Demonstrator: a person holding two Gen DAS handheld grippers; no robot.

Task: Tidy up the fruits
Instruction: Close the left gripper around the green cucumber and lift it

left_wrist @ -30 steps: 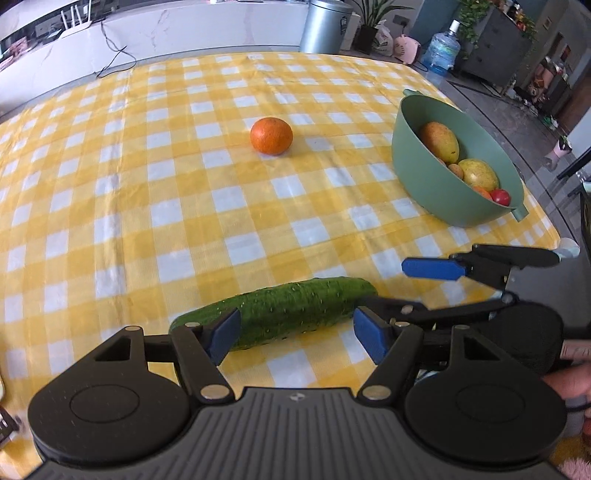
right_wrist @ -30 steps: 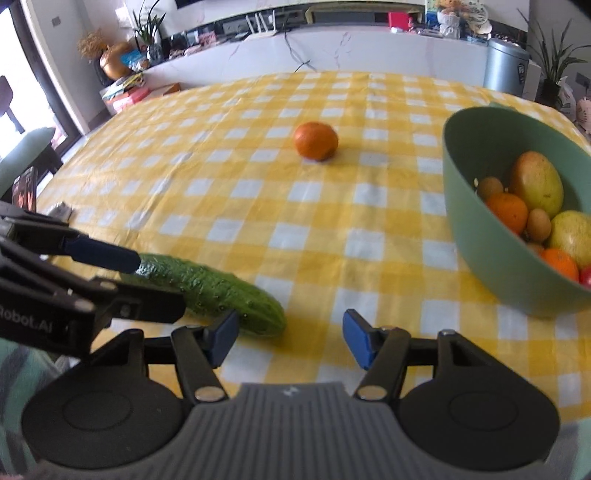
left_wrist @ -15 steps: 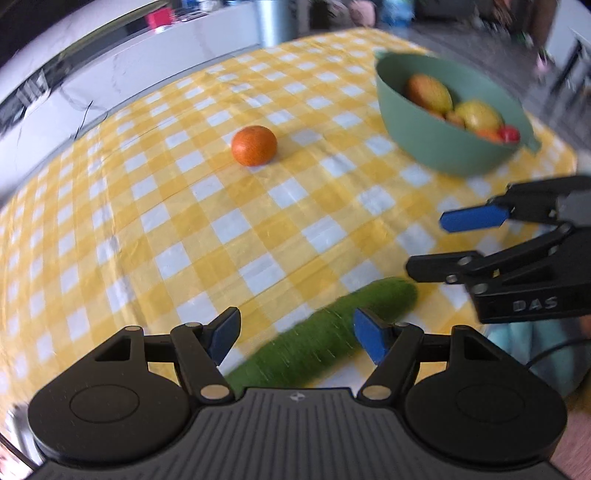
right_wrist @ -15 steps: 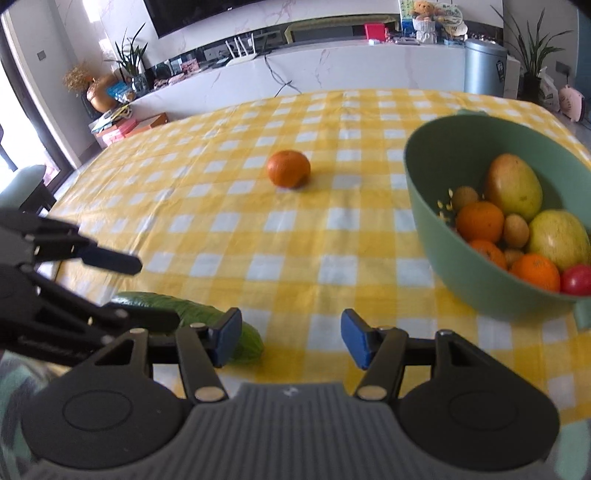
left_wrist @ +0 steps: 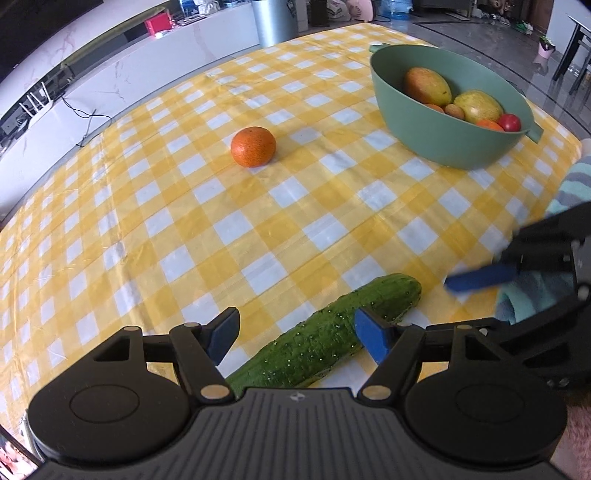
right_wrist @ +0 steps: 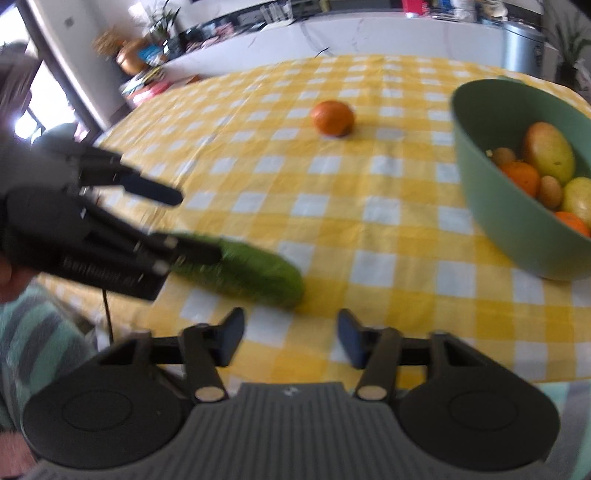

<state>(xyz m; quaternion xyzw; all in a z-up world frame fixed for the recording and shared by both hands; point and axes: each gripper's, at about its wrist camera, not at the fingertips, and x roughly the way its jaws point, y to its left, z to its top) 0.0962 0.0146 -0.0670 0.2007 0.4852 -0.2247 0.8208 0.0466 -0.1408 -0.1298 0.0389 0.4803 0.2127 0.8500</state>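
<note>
A green cucumber (left_wrist: 325, 332) lies slantwise on the yellow checked tablecloth, between the fingers of my left gripper (left_wrist: 297, 332). That gripper is open; its right pad overlaps the cucumber, its left pad stands apart. An orange (left_wrist: 253, 146) sits alone mid-table. The green bowl (left_wrist: 443, 147) at the right holds a mango, oranges, a tomato and other fruit. My right gripper (right_wrist: 291, 332) hovers over the cloth near the cucumber's (right_wrist: 251, 273) tip, its jaws closing with nothing between them. In the right wrist view, the left gripper (right_wrist: 181, 225), the orange (right_wrist: 332, 118) and the bowl (right_wrist: 498, 206) also show.
The table's near edge runs just under both grippers. A striped sleeve (left_wrist: 576, 184) shows at the right edge. A metal bin (left_wrist: 273, 18) and a white counter stand beyond the far side of the table.
The left wrist view has rolled, so the cucumber now runs slantwise up between the left fingers. The right gripper's jaws have narrowed, and it has shifted a little toward the table edge.
</note>
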